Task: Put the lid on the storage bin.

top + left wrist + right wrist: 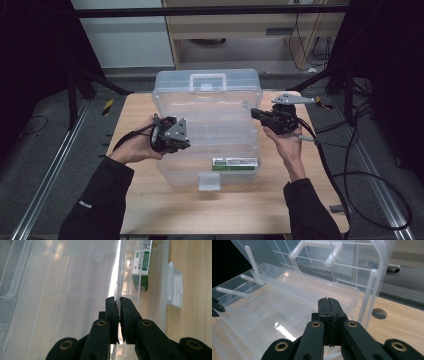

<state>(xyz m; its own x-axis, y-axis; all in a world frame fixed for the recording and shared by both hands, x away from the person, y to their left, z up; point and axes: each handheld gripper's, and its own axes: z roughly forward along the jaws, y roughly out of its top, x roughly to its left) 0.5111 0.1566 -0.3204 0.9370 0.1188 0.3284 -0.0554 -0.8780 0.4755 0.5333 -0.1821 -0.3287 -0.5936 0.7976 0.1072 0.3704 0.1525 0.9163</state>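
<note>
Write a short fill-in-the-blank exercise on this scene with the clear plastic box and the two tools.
1. The left tool is shut on a thin clear ____ of the plastic box.
2. The box lid stands ____.
3. The box rests on a ____ table.
4. The label on the box is white and ____.

Missing words: wall; open; wooden; green

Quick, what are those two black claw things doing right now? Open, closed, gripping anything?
Left gripper: shut on the thin wall of the clear plastic box.
Right gripper: shut on the tray's thin edge inside the box.
</note>
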